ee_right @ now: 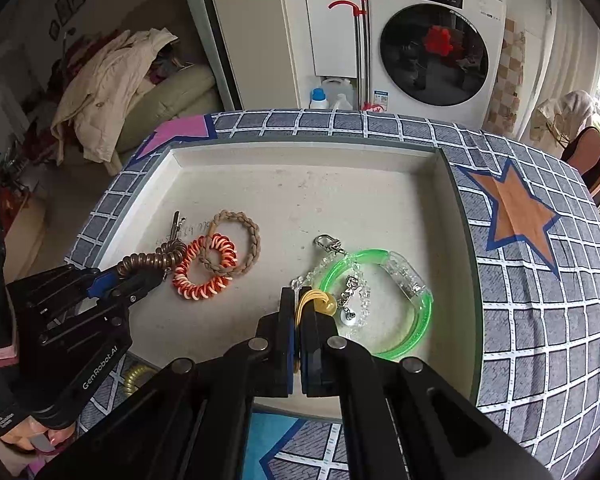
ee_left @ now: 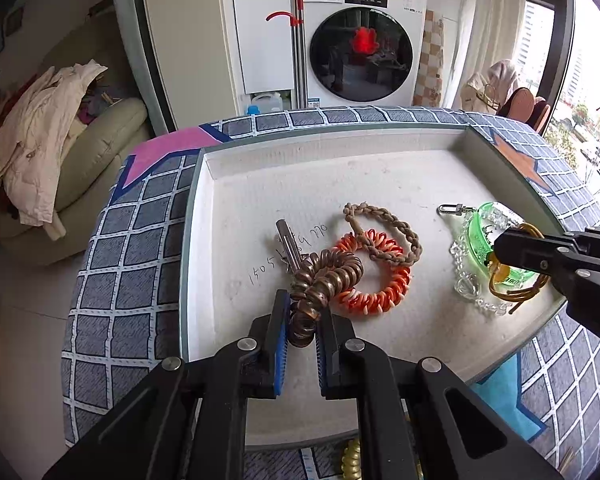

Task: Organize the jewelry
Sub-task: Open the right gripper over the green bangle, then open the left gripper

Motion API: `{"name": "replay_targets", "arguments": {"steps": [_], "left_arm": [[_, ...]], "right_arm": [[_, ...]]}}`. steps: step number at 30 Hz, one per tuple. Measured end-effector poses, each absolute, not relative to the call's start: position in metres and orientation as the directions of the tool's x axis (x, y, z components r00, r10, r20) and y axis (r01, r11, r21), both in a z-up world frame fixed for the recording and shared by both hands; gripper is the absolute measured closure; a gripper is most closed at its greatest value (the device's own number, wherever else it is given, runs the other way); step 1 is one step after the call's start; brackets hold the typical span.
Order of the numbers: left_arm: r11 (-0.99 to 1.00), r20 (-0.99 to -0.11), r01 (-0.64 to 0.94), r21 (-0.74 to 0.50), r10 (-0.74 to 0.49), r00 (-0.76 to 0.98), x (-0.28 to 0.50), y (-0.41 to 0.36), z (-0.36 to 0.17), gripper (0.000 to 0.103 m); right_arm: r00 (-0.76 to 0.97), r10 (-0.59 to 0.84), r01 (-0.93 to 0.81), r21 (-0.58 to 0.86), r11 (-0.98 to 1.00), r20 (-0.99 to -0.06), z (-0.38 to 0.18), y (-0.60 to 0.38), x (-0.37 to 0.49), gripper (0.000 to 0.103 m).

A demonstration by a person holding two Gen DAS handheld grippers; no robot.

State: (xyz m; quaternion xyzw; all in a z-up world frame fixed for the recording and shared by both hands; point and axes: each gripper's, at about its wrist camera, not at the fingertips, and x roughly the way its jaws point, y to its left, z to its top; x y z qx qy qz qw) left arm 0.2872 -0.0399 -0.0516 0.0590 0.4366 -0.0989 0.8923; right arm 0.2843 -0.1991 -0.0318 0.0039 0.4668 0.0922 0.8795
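Observation:
A white tray lies on a grid-patterned cloth. My left gripper is shut on a brown spiral coil band that carries a metal key. Beside it lie an orange-and-white coil band and a tan braided bracelet. My right gripper is shut on a yellow cord with an amber ring. It rests over a green bangle and a clear chain with a clasp.
A gold coil band lies on the cloth in front of the tray. A washing machine and a sofa with clothes stand beyond the table.

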Motion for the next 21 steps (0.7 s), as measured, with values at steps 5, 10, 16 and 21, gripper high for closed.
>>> {"name": "replay_targets", "arguments": {"steps": [5,10,16,21], "left_arm": [[0.974,-0.792,0.225,0.034,-0.111,0.6,0.288,-0.042,-0.053,0.071],[0.974,-0.795,0.224,0.043,-0.103,0.598,0.288,-0.043,-0.053,0.071],[0.975,-0.791,0.216,0.048,-0.095,0.605,0.285,-0.045,-0.049,0.071],[0.974,-0.778,0.218,0.07,-0.083,0.622,0.281,-0.049,-0.044,0.071]], "right_arm": [[0.536,0.159,-0.154,0.089,0.984,-0.829,-0.031,-0.199,0.283,0.095],[0.571,0.131,-0.142,0.06,0.988,-0.811,-0.021,-0.201,0.276,0.036],[0.591,0.124,-0.122,0.064,0.99,-0.797,-0.009,-0.207,0.266,0.03],[0.608,0.105,-0.079,0.072,0.994,-0.787,-0.006,-0.219,0.257,0.03]]}}
